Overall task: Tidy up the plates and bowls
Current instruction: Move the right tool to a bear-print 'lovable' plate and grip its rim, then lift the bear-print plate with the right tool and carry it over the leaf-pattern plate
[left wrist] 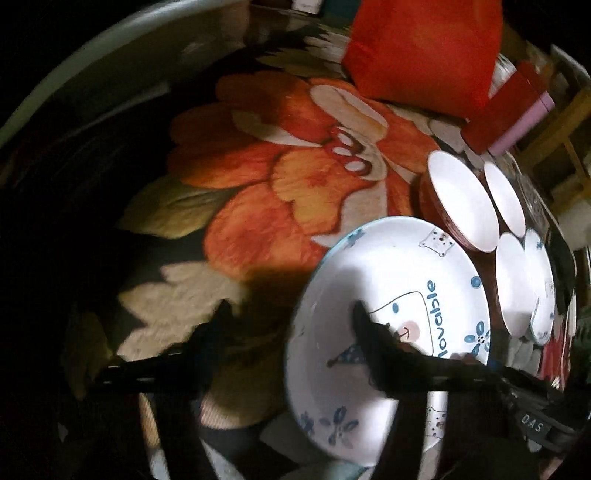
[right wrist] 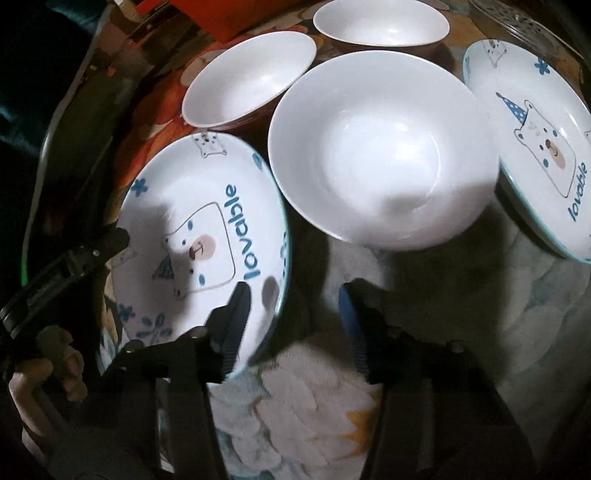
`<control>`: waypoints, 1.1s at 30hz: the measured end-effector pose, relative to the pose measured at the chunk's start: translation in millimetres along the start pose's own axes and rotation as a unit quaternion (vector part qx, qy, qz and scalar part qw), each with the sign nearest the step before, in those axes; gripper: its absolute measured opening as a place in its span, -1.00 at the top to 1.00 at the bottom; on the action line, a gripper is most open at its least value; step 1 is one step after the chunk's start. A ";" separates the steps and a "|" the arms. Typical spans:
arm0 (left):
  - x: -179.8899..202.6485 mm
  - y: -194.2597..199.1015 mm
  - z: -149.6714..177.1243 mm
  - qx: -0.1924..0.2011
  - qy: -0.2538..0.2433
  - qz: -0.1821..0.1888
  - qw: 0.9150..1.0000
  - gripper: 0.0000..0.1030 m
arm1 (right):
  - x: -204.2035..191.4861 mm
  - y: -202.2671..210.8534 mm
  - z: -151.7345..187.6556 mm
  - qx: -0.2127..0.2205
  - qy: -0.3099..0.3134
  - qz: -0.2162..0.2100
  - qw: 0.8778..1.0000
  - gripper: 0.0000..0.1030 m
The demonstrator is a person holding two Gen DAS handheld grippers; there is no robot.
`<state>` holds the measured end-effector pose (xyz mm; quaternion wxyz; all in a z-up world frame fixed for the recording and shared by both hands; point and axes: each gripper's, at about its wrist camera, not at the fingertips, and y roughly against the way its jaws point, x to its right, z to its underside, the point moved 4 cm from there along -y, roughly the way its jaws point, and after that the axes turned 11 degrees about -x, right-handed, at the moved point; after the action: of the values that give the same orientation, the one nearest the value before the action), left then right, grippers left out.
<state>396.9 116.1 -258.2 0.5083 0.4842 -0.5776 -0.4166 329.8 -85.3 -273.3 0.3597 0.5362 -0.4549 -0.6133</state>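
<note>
A white "lovable" bear plate (left wrist: 388, 280) lies on the flowered cloth. My left gripper (left wrist: 291, 310) is open: its right finger is over the plate's inside, its left finger outside the rim. The same plate (right wrist: 199, 236) shows in the right wrist view. My right gripper (right wrist: 295, 295) is open astride its right rim. Just ahead stands a large white bowl (right wrist: 380, 147), with two more white bowls (right wrist: 251, 77) (right wrist: 380, 22) behind. A second bear plate (right wrist: 535, 140) lies at the right. The bowls also show in the left view (left wrist: 461, 199).
A red bag (left wrist: 424, 48) and a red box (left wrist: 502, 110) stand at the far side of the flowered cloth (left wrist: 288, 155). The person's hand (right wrist: 48, 376) holds the left gripper at the lower left of the right wrist view.
</note>
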 end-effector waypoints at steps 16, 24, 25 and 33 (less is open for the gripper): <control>15.0 -19.5 26.0 -0.045 -0.049 0.013 0.998 0.55 | -5.8 -1.9 -4.4 -0.006 0.044 0.029 0.999 0.75; 24.0 -14.3 60.9 -0.041 -0.066 -0.002 0.997 0.55 | 2.7 2.2 3.1 -0.017 0.069 0.038 0.997 0.74; 23.5 -14.3 59.6 -0.038 -0.064 0.000 0.997 0.55 | 1.6 2.0 4.0 -0.016 0.072 0.042 0.996 0.71; 25.6 -11.3 61.8 -0.037 -0.081 0.007 0.996 0.55 | 1.7 3.8 11.0 -0.012 0.087 0.053 0.995 0.73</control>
<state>336.8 88.2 -272.9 0.4800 0.4257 -0.6044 -0.4722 318.5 -86.3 -270.1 0.4362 0.5585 -0.4426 -0.5494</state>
